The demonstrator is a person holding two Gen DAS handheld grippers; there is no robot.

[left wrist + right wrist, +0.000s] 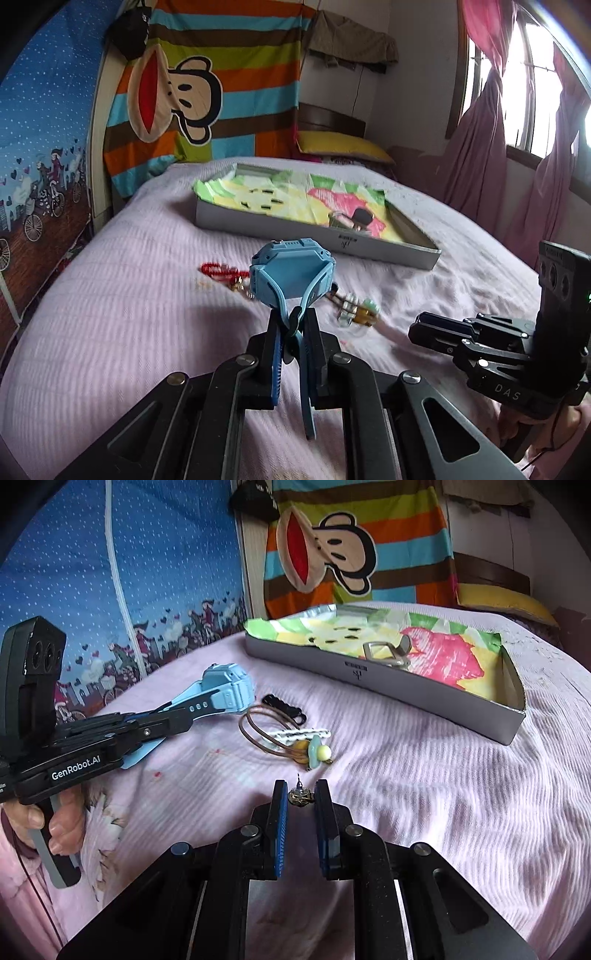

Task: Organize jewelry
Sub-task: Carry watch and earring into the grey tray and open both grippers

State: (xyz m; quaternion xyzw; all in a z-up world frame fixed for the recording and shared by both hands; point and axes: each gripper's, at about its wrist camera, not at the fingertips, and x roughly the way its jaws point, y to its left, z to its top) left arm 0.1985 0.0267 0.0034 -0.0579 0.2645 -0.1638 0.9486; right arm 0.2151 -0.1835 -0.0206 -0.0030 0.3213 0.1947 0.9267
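Observation:
My left gripper is shut on the strap of a light blue watch and holds it above the bed; the watch also shows in the right wrist view. My right gripper is shut on a small round metal earring just above the sheet. A grey box lid lined with a colourful cloth lies beyond, with a watch inside. On the sheet lie a red bead bracelet, a brown cord necklace with beads and a black hair clip.
The bed has a pink ribbed sheet. A yellow pillow and a striped monkey cloth are at the head. Pink curtains hang by a window on the right. A blue patterned wall is on the left.

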